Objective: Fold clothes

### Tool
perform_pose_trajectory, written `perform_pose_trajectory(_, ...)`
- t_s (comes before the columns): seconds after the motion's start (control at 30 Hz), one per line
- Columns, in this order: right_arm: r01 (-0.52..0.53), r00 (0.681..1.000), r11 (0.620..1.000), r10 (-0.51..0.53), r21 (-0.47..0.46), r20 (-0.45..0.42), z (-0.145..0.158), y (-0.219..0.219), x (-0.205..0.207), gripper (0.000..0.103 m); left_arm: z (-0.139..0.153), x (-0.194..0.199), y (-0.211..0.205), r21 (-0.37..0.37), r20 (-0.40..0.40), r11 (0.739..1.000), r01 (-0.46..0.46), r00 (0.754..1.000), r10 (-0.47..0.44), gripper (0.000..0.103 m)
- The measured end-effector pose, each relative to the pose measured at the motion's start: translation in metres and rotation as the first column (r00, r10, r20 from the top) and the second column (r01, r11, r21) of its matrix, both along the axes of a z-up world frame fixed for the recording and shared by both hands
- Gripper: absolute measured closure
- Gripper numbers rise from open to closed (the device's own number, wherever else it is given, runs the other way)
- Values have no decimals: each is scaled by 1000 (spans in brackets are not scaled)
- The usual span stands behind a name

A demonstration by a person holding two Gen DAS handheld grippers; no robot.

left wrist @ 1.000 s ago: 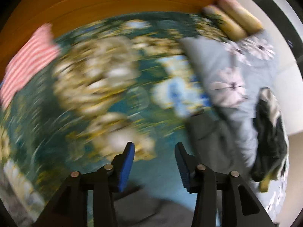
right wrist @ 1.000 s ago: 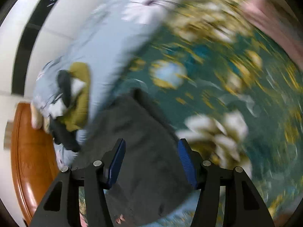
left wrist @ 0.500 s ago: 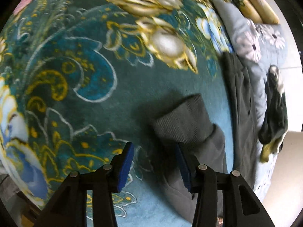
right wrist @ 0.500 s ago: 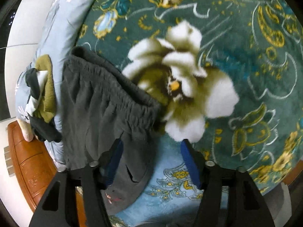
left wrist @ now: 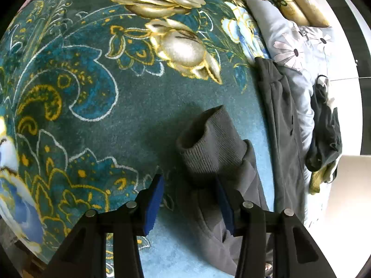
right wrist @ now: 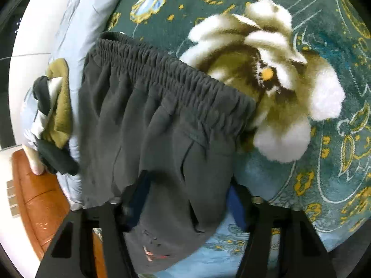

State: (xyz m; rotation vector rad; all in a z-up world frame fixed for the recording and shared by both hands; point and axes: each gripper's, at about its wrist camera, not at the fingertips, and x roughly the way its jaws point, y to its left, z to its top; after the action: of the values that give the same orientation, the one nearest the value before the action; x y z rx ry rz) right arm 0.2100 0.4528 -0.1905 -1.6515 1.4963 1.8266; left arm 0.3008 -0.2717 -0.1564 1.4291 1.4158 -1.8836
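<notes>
Trousers point(right wrist: 148, 125), dark grey, are laid flat on a floral blanket point(left wrist: 92, 106), the gathered waistband seen in the right view and one ribbed cuff point(left wrist: 208, 143) in the left. Left gripper point(left wrist: 190, 199) is held wide over the cuff, nothing gripped. Right gripper point(right wrist: 185, 199) is spread wide with trouser fabric draped between the jaws, not pinched.

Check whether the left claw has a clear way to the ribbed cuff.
Probably yes. The left claw stands open right behind the cuff, which lies exposed on the blanket with nothing between them. One finger already sits beside the trouser leg.
</notes>
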Motion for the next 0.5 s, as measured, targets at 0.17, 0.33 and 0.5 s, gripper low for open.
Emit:
perform_pose_trajectory(0.17,61,996,998,-62,-14,-70,17,7,11,88,-3,3,0,27,-14,999,-34,999,34,56)
perform_pose_trajectory(0.33,17,979,999,-9,37,-201,59,0,9,93,6,-8,3,-3,-14,999,-52,999,52,95)
perform_pose_trajectory(0.5,3,947,996,24,84,-320,108,-9,7,93,34,-15,4,-62,-55,997,-35,998,31,97)
